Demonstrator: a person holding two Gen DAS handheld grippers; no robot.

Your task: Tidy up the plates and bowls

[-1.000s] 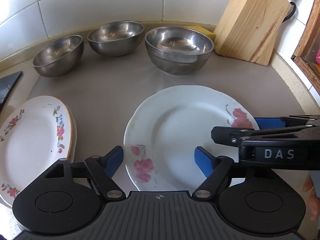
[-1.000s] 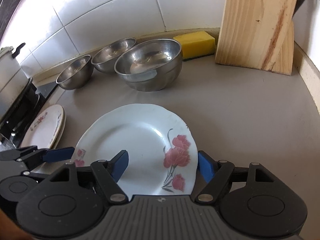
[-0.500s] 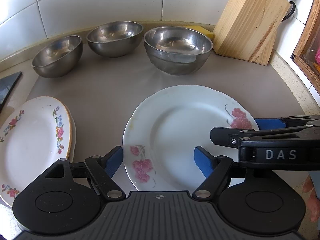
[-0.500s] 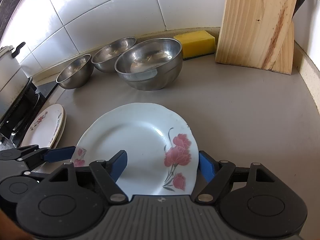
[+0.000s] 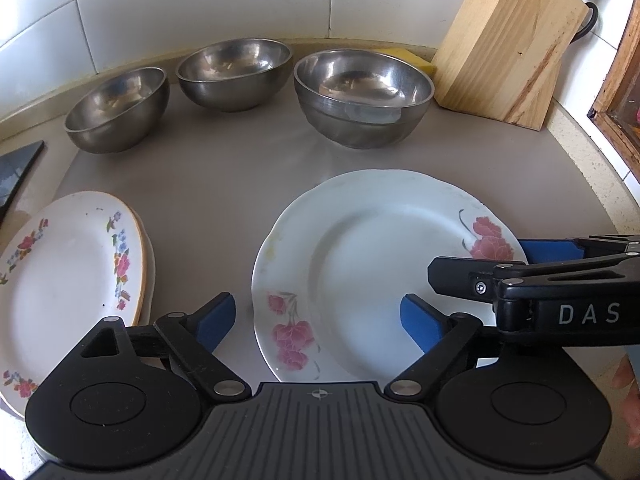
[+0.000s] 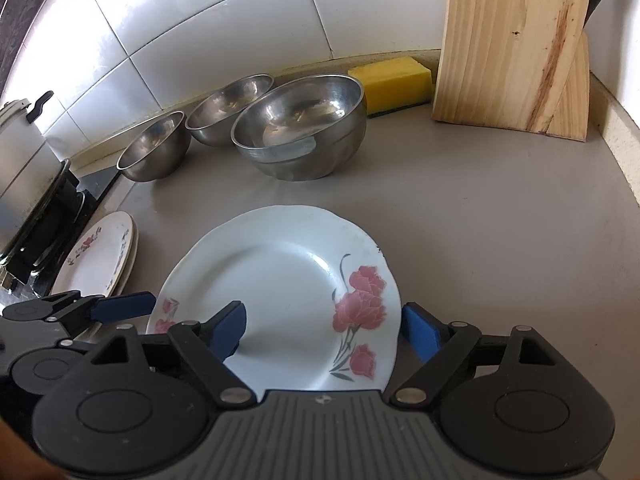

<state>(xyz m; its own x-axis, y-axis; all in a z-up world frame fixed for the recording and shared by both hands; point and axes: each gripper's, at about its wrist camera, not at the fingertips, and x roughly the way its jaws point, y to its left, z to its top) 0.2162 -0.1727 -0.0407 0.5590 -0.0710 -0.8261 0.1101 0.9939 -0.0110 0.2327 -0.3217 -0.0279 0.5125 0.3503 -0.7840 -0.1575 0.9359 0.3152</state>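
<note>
A white plate with pink flowers [image 5: 380,264] lies flat on the grey counter; it also shows in the right wrist view [image 6: 280,292]. My left gripper [image 5: 320,318] is open, its jaws astride the plate's near left rim. My right gripper [image 6: 322,328] is open, astride the plate's near right rim, and shows in the left wrist view [image 5: 532,264]. A small stack of floral plates [image 5: 60,280] sits at the left. Three steel bowls stand along the back: a small one [image 5: 116,110], a middle one [image 5: 234,72] and a large one [image 5: 362,96].
A wooden knife block [image 5: 508,44] stands at the back right with a yellow sponge [image 6: 390,82] beside it. A stove with a pot [image 6: 28,200] lies at the far left. White tiled wall runs behind. The counter's raised edge [image 5: 592,184] runs along the right.
Almost nothing has changed. Both views have shifted very slightly; both grippers stay open around the flowered plate, which has not moved.
</note>
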